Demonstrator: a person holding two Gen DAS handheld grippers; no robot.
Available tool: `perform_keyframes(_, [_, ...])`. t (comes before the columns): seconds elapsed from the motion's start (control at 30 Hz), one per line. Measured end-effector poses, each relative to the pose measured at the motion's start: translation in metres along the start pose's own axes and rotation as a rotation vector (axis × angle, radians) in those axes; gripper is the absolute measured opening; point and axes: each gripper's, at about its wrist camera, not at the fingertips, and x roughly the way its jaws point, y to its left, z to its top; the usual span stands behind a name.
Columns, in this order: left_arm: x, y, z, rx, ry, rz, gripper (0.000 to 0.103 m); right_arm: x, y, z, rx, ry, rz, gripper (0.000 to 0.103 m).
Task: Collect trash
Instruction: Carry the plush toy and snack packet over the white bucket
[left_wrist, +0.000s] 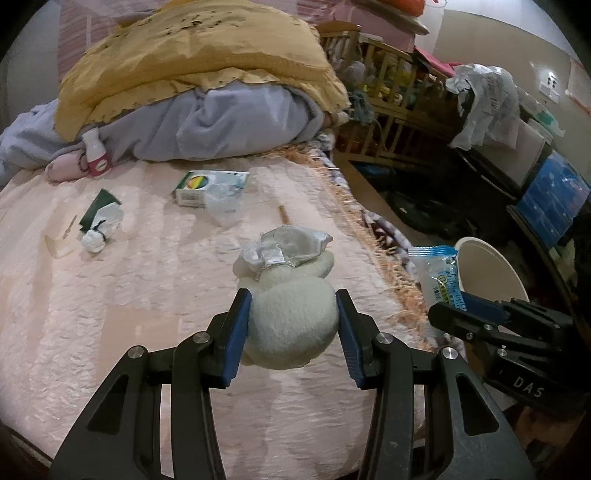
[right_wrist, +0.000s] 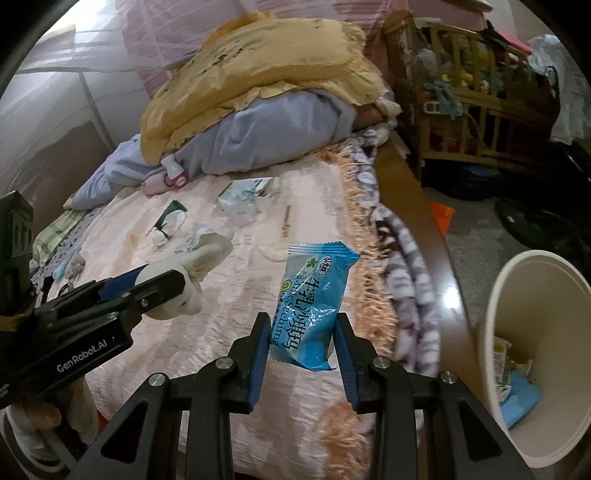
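Bedroom, pink quilted bed (left_wrist: 147, 295) strewn with litter: small box (left_wrist: 210, 186), crumpled white wrapper (left_wrist: 98, 229), small bottle (left_wrist: 96, 153) against piled yellow and lavender bedding (left_wrist: 199, 85). Left gripper (left_wrist: 293, 325) clamped on cream-white soft wad (left_wrist: 291, 325) topped with crumpled silver foil (left_wrist: 291, 243), held above the quilt. Right gripper (right_wrist: 301, 345) clamped on lower end of blue snack packet (right_wrist: 314, 306), upright over the fringed bed edge. White bin (right_wrist: 532, 354) just beside the bed, right side, already holding scraps.
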Motion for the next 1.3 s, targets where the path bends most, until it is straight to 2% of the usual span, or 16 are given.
perform_keyframes(0.6, [0.023,-0.087,0.008,0.124,0.037,-0.111,0.043,-0.038,-0.084,-0.019,0.127,-0.023,-0.114,0.033])
perform_keyframes(0.8, [0.035,-0.120,0.010,0.162,0.051,-0.169,0.043,-0.049,-0.116,-0.025,0.183,-0.032,-0.169,0.033])
perform_keyframes(1.0, [0.048,-0.159,0.011,0.215,0.081,-0.237,0.044,-0.058,-0.154,-0.035,0.268,-0.042,-0.209,0.033])
perform_keyframes(1.3, [0.069,-0.200,0.011,0.243,0.116,-0.291,0.044,-0.066,-0.195,-0.048,0.369,-0.047,-0.241,0.033])
